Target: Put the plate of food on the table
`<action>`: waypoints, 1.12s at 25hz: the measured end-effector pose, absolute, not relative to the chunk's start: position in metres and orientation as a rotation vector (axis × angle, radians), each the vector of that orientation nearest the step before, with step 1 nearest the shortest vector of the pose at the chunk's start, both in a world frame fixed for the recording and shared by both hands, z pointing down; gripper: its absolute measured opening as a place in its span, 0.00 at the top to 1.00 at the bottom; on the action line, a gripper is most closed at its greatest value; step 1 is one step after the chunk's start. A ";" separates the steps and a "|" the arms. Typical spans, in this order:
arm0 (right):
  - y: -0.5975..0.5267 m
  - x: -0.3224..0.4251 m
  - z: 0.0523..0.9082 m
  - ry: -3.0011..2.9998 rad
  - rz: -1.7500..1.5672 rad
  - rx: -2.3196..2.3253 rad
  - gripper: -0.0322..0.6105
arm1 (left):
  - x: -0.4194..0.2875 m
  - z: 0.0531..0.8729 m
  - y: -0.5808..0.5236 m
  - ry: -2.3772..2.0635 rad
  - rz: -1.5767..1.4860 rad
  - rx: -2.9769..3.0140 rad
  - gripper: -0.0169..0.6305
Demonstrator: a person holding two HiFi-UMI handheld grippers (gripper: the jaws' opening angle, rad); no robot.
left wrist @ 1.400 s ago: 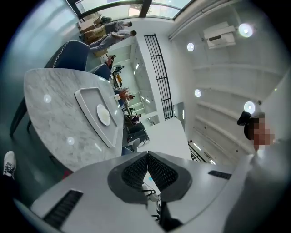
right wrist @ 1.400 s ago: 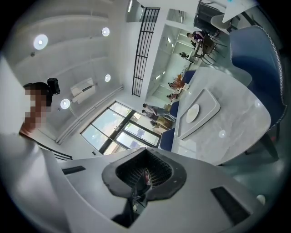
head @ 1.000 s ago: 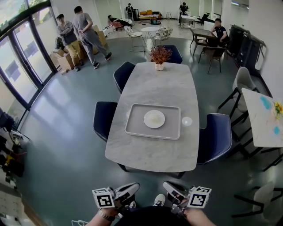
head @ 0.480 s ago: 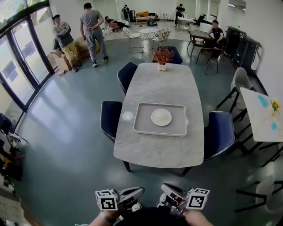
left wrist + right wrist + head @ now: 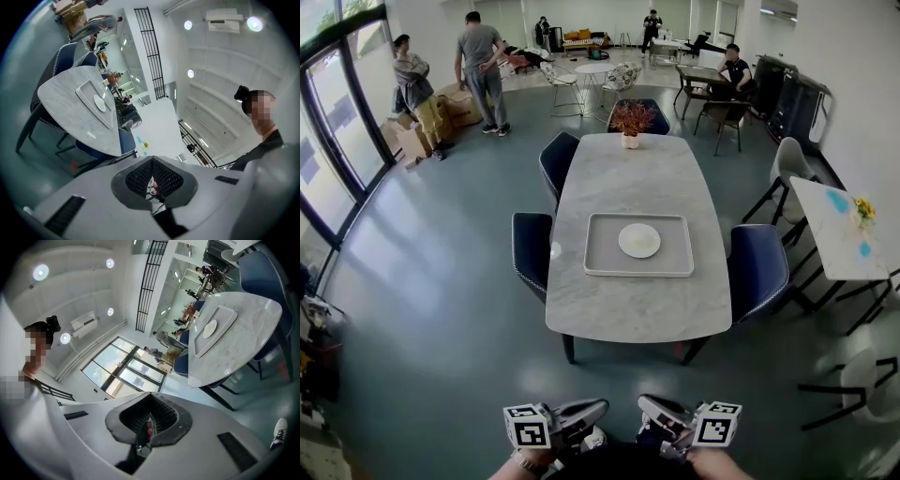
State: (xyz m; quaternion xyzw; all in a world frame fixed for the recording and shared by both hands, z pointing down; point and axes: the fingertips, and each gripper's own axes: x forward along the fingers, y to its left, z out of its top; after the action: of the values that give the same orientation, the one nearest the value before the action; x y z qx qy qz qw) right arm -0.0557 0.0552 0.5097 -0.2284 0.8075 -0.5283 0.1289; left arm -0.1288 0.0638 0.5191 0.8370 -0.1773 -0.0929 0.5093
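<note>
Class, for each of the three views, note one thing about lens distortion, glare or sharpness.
Head view: sharp but wide-angle, the table edges bow outward, and window light leaves a soft sheen on the floor. Left gripper view: heavy fisheye, dark rounded corners, a ceiling lamp flares. Right gripper view: same fisheye, room strongly tilted.

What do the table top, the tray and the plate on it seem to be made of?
The table top looks like marble or a marble-look slab: pale grey, faint veins, smooth with a soft sheen. The tray is probably plastic or painted metal: even matte grey with a raised, rounded rim; which of the two, I cannot tell. The plate is likely ceramic: white, round, slightly glossy.
</note>
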 end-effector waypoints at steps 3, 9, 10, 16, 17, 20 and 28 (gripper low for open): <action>0.068 -0.066 0.512 2.340 -1.540 -0.671 0.93 | -0.137 0.522 0.074 -0.405 -0.220 2.006 0.96; 0.088 -0.086 0.518 2.332 -1.525 -0.686 0.93 | -0.155 0.528 0.084 -0.380 -0.187 2.032 0.96; 0.089 -0.087 0.518 2.326 -1.520 -0.690 0.93 | -0.159 0.529 0.084 -0.382 -0.182 2.038 0.96; 0.096 -0.097 0.516 2.313 -1.516 -0.691 0.93 | -0.176 0.518 0.088 -0.409 -0.224 2.039 0.96; 0.097 -0.101 0.515 2.323 -1.511 -0.682 0.93 | -0.179 0.519 0.089 -0.412 -0.226 2.038 0.96; 0.099 -0.105 0.513 2.342 -1.502 -0.675 0.93 | -0.183 0.524 0.093 -0.416 -0.216 2.033 0.96; 0.109 -0.107 0.515 2.344 -1.517 -0.664 0.93 | -0.193 0.523 0.095 -0.476 -0.253 2.006 0.96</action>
State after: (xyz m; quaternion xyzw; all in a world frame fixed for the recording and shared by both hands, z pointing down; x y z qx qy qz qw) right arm -0.1070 0.1091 0.5146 -0.2293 0.8091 -0.5239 0.1354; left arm -0.1931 0.0951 0.5234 0.8321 -0.1975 -0.1049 0.5075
